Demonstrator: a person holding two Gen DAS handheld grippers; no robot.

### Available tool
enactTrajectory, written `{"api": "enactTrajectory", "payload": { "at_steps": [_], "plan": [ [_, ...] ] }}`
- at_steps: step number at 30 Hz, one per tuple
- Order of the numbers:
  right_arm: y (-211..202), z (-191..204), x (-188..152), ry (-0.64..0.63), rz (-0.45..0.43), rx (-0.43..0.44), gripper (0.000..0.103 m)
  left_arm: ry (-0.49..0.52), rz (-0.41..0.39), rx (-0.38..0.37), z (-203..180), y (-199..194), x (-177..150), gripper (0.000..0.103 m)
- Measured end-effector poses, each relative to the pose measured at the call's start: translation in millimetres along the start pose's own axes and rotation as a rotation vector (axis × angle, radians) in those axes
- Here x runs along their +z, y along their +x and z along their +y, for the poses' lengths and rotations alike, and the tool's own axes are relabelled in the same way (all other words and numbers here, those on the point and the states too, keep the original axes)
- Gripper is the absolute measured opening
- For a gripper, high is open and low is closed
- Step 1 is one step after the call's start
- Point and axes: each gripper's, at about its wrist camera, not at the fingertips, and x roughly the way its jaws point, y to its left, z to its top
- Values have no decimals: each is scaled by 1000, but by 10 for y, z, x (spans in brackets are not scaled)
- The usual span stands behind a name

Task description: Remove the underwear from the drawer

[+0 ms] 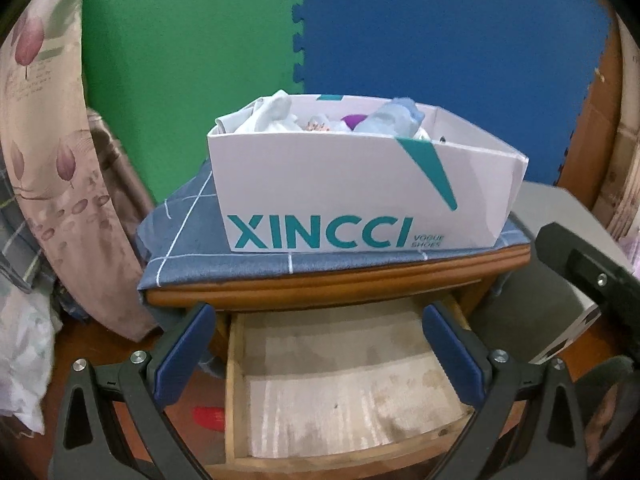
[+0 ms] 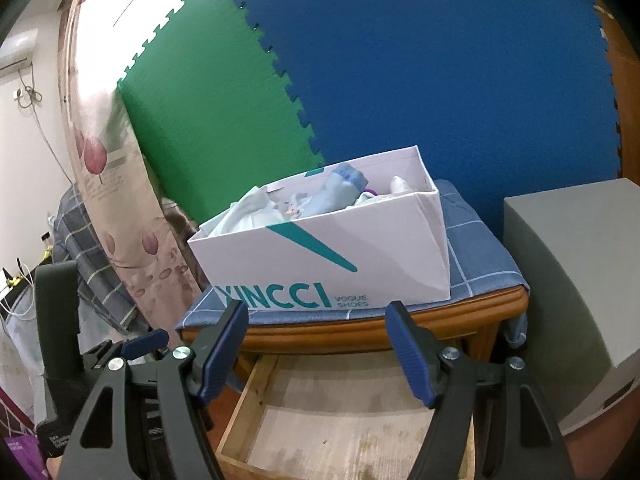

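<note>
The wooden drawer (image 1: 340,380) of a small nightstand is pulled out, and only its bare lined bottom shows. On the nightstand stands a white XINCCI shoebox (image 1: 352,192) holding pale blue, white and purple garments (image 1: 392,118). My left gripper (image 1: 319,312) hangs open over the drawer's back end with nothing between its blue pads. My right gripper (image 2: 317,310) is also open and empty, in front of the nightstand's edge and above the drawer (image 2: 340,420). The right wrist view shows the shoebox (image 2: 320,264) and its garments (image 2: 336,196) from the right.
A blue checked cloth (image 1: 188,256) covers the nightstand top. A flowered curtain (image 1: 44,152) hangs at the left. Green and blue foam mats (image 1: 440,40) back the scene. A grey box (image 2: 572,280) stands close at the right. Something red (image 1: 208,418) lies on the floor left of the drawer.
</note>
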Motion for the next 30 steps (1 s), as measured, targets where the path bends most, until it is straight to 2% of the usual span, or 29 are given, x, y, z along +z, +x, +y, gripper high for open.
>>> {"api": "enactTrajectory", "payload": {
  "at_steps": [6,18,22,30],
  "plan": [
    [39,11,-20,-6,14,3,73,45,-19,5,-83,-21,-23,103],
    [46,22,-22,-10,12,1,73,50,-25,-8,-107,-16,-34,103],
    [45,26,-23,-10,13,2,73,27,-36,-7,-66,-20,-36,103],
    [46,47,-21,-16,22,6,73,-80,-36,-34,115,25,-17,103]
  ]
}}
